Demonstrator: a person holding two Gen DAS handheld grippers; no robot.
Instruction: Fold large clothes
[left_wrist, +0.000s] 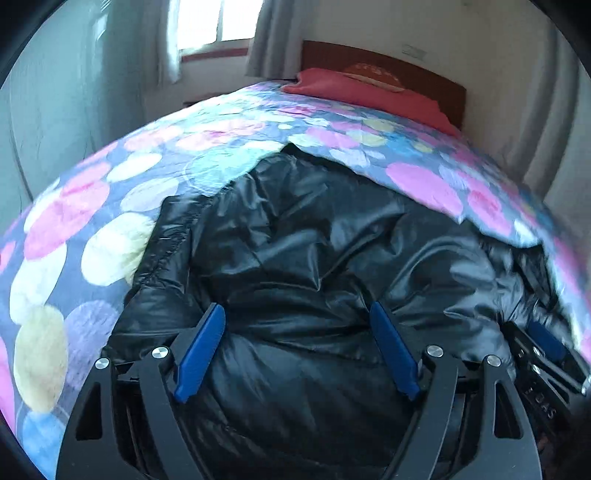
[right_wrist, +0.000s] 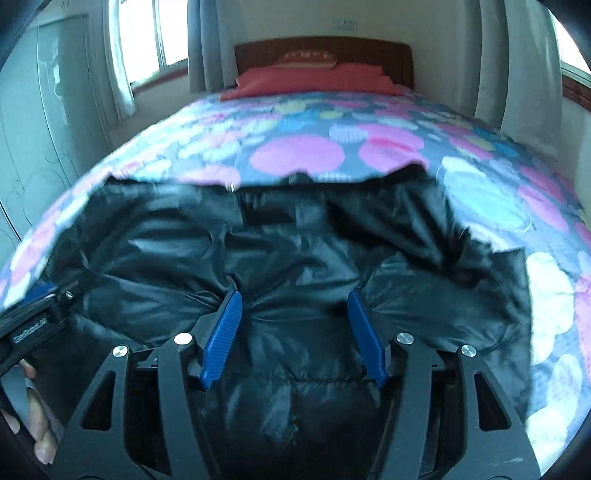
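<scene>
- Black puffer jacket (left_wrist: 295, 240) lies spread on the bed's dotted quilt (left_wrist: 74, 221), near the foot end; red pillow (left_wrist: 362, 92) and wooden headboard (left_wrist: 406, 62) well beyond it.
- Left tongs (left_wrist: 297, 317) stand wide apart, pitched down over the jacket's puffy body; blue pads (left_wrist: 201, 352) straddle a bulge of fabric. No pinch showing, so reads as not holding.
- Right tongs (right_wrist: 293, 306) are about half spread. Fabric puckers into creases at the left pad (right_wrist: 221, 332), so it's probably bunched between them, but can't tell if it's actually clamped.
- Right tongs also show at the right edge of the left wrist view (left_wrist: 546, 343), low on the jacket, so both tools work the same near hem area, side by side.
- Person's fingers (right_wrist: 40, 424) on the left handle visible at lower left of the right wrist view.
- Step, as judged: getting hold of the near edge to fold it up toward the collar.
- To do it well: bite a real ridge of shell, not slick surface; take both sides level with each other; lift together so the padding doesn't slide or twist.
- Risk: shiny nylon slips out of a shallow bite.
</scene>
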